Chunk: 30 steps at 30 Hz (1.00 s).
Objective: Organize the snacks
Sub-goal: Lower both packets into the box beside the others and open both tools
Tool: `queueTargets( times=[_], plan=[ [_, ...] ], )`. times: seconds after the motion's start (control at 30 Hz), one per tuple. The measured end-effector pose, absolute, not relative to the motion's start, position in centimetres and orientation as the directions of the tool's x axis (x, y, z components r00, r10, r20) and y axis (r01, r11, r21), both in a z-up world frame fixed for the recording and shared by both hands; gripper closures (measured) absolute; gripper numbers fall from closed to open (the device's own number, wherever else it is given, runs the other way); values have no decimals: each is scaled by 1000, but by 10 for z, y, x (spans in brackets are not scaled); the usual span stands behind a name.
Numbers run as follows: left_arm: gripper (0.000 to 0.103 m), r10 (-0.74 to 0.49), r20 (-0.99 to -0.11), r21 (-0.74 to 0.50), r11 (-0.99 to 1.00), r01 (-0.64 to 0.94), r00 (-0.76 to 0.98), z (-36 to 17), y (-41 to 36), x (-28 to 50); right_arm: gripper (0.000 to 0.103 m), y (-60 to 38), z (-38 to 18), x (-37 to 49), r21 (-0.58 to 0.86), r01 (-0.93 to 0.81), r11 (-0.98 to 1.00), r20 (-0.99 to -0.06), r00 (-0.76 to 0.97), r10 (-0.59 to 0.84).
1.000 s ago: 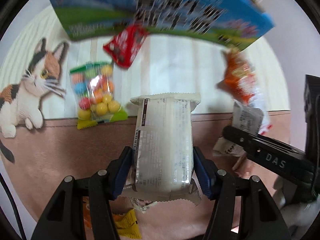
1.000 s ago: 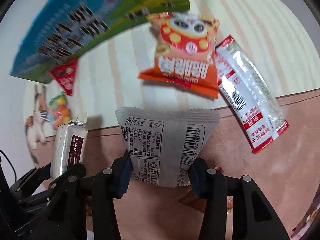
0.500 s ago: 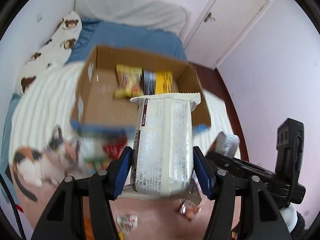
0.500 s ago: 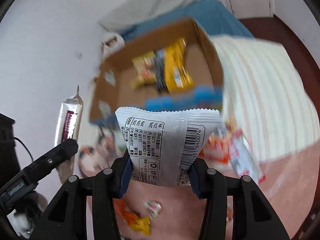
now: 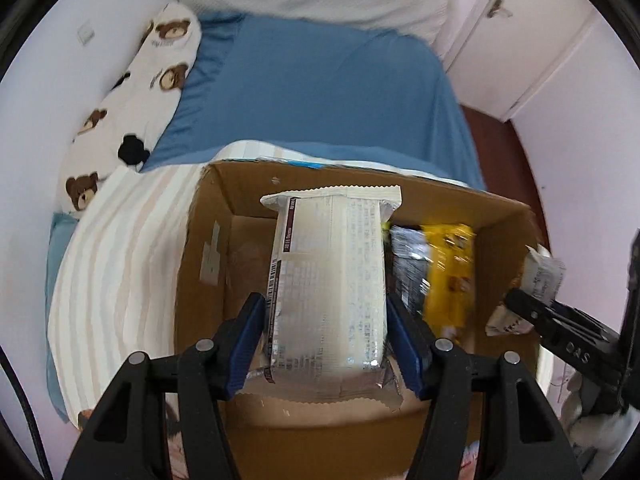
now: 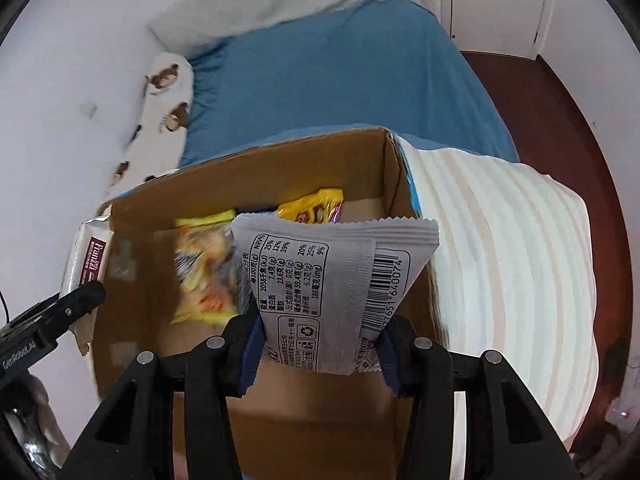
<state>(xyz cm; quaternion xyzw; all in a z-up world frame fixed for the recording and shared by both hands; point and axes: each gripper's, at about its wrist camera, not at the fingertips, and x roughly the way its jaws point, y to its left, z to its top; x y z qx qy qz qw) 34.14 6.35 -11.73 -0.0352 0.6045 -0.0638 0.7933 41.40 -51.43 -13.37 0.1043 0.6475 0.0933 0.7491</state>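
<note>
My left gripper [image 5: 326, 312] is shut on a cream and silver snack pack [image 5: 328, 276], held over the left half of an open cardboard box [image 5: 200, 248]. My right gripper [image 6: 320, 324] is shut on a grey snack pack [image 6: 336, 276] with a barcode, held over the right half of the same cardboard box [image 6: 256, 168]. Inside the box lie a yellow packet [image 5: 448, 276] and a silver packet [image 5: 406, 260], seen from the right wrist as blurred yellow packets [image 6: 204, 268]. Each gripper shows at the edge of the other's view, the right gripper [image 5: 560, 320] and the left gripper [image 6: 60, 312].
The box stands on a cream striped blanket [image 5: 120, 264] spread over a bed with a blue sheet [image 5: 312, 80]. A bear-print pillow [image 5: 140, 92] lies along the left wall. White doors [image 5: 508, 32] and a dark wood floor [image 6: 560, 112] are at the right.
Both grippers have swung with their packs from the loose snacks on the blanket up over the open box. The box now fills the middle of both views.
</note>
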Motion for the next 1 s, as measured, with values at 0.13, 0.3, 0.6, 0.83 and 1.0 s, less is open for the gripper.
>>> queueTargets(
  times=[0.13,0.3,0.6,0.83,1.0],
  plan=[
    [42,-87,-981,-82,996,36,172,-151,63,370,36,-501,-163,435,235,-23,972,-969,78,236],
    [14,-64,-983,-56,997,51,172,-160,56,372,15,-494,-175,442,230,-36,972,-971,59,232],
    [13,-92,-963,-76,994,75,251,-139,44,338,12,-480,-170,422,236,-54,970,-967,88,240],
    [13,-72,-922,-39,995,93,380,-112,48,277,12,-483,-142,372,203,-74,976,-957,198,214],
    [13,-66,-886,-23,995,99,458,-92,51,234,12,-481,-116,332,190,-95,977,-938,275,209]
  ],
)
